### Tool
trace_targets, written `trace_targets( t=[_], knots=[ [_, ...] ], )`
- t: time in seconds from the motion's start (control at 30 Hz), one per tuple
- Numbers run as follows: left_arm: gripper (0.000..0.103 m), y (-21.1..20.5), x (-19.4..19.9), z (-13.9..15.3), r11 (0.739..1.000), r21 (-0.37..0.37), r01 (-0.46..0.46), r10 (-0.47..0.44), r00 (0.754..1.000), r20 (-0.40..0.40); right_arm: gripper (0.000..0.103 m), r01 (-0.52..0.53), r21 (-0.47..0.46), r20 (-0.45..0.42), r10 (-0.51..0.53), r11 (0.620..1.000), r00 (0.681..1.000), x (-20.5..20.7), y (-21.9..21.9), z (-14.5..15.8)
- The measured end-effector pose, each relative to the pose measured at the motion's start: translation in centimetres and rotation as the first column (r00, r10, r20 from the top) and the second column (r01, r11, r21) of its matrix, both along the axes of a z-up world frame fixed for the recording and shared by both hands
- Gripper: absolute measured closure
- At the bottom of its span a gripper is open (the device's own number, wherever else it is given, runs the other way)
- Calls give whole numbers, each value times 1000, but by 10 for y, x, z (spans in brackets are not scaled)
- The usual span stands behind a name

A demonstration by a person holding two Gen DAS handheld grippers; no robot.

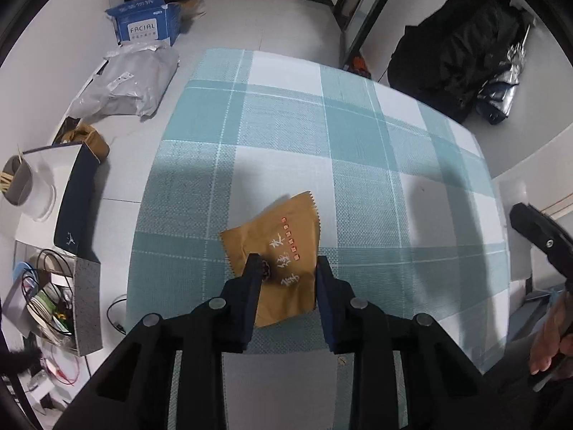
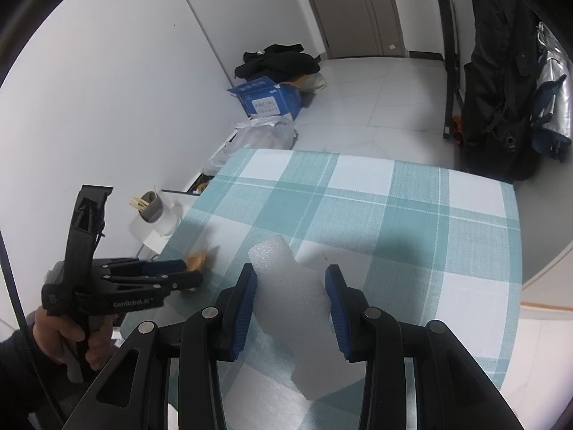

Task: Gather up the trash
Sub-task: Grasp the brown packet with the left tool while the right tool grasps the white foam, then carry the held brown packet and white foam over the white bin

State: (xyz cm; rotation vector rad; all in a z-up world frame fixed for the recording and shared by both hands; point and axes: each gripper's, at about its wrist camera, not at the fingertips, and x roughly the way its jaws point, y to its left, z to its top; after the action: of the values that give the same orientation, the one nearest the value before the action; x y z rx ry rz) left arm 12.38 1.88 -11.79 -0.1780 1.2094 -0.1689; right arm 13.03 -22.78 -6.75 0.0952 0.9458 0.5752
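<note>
A brown paper wrapper point(image 1: 283, 247) with white lettering lies near the front of the table on the teal-and-white checked cloth point(image 1: 322, 125). My left gripper point(image 1: 288, 263) points down at it; its fingers are closed in on the wrapper, which buckles between them. In the right wrist view the same gripper point(image 2: 193, 272) shows at the left with the blurred wrapper point(image 2: 200, 259) at its tips. My right gripper point(image 2: 290, 272) is shut on a white foam piece point(image 2: 286, 308), held above the cloth point(image 2: 394, 215).
Left of the table stand a dark box point(image 1: 75, 197), a grey cup with sticks point(image 1: 16, 182), a grey mailer bag point(image 1: 125, 82) and a blue carton point(image 1: 147, 21). Cables fill a bin point(image 1: 50, 308). A black coat point(image 1: 458, 53) hangs at the back right.
</note>
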Motion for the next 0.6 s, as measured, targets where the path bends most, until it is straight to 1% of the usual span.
trace_targets(
  t=[0.07, 0.27, 0.43, 0.6],
  knots=[
    [83, 1, -2, 1, 1000, -14, -1, 1, 1000, 3, 65, 1, 1, 3, -1, 1000, 1000, -1, 3, 0],
    [93, 6, -10, 10, 1000, -19, -3, 4, 999, 42, 65, -7, -10, 18, 7, 1000, 1000, -8, 13, 2],
    [101, 17, -13, 14, 999, -24, -35, 36, 998, 57, 65, -3, -11, 26, 4, 1000, 1000, -14, 16, 3],
    [102, 26, -17, 16, 996, -71, -59, 63, 997, 50, 65, 15, 9, 24, -16, 1000, 1000, -21, 13, 7]
  ],
)
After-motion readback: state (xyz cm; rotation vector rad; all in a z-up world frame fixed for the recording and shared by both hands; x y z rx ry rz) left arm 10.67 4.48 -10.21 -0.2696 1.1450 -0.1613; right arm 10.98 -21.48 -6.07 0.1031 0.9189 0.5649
